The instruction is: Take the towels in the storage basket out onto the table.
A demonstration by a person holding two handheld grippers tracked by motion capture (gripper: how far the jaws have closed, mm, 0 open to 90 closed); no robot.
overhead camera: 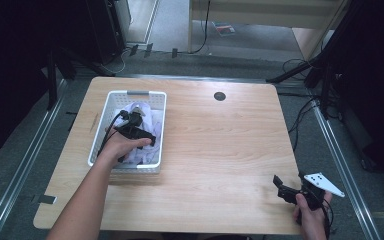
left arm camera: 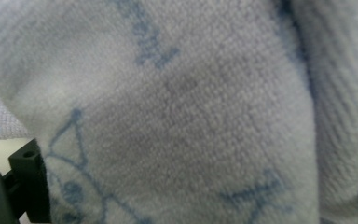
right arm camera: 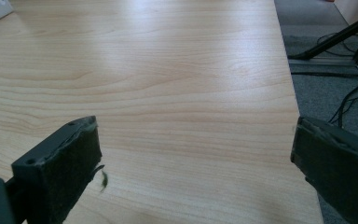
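High view: left gripper down in the basket of cloth

High view first, biggest thing down. Wooden tabletop (overhead camera: 220,150), bare across its middle and right. White slatted basket (overhead camera: 111,107) stands at the left side, long axis running away from the person, pale lavender cloth (overhead camera: 152,117) bunched inside it.

Left hand (overhead camera: 117,148) reaches in over the basket's near end. Left gripper (overhead camera: 139,131) lies on the cloth heap, pointing toward the far end. In the left gripper view the cloth (left arm camera: 191,116) sits right against the lens: soft pile, pale blue printed figures. One black jaw shows at the lower left edge, a dark sliver at the right edge; cloth spans the gap between. How far the jaws stand apart, and whether they pinch the fabric, I cannot tell.

Right hand (overhead camera: 311,216) rests at the near right corner of the tabletop, well apart from the basket. Right gripper (overhead camera: 286,189) is spread wide and holds nothing; in the right gripper view both jaws frame bare wood.

Judgement: the step in hand is the grasp on a cloth piece inside the basket. Next move calls for a firm close on a fold, then a straight lift clear of the basket wall, right gripper coming across to take a free edge.
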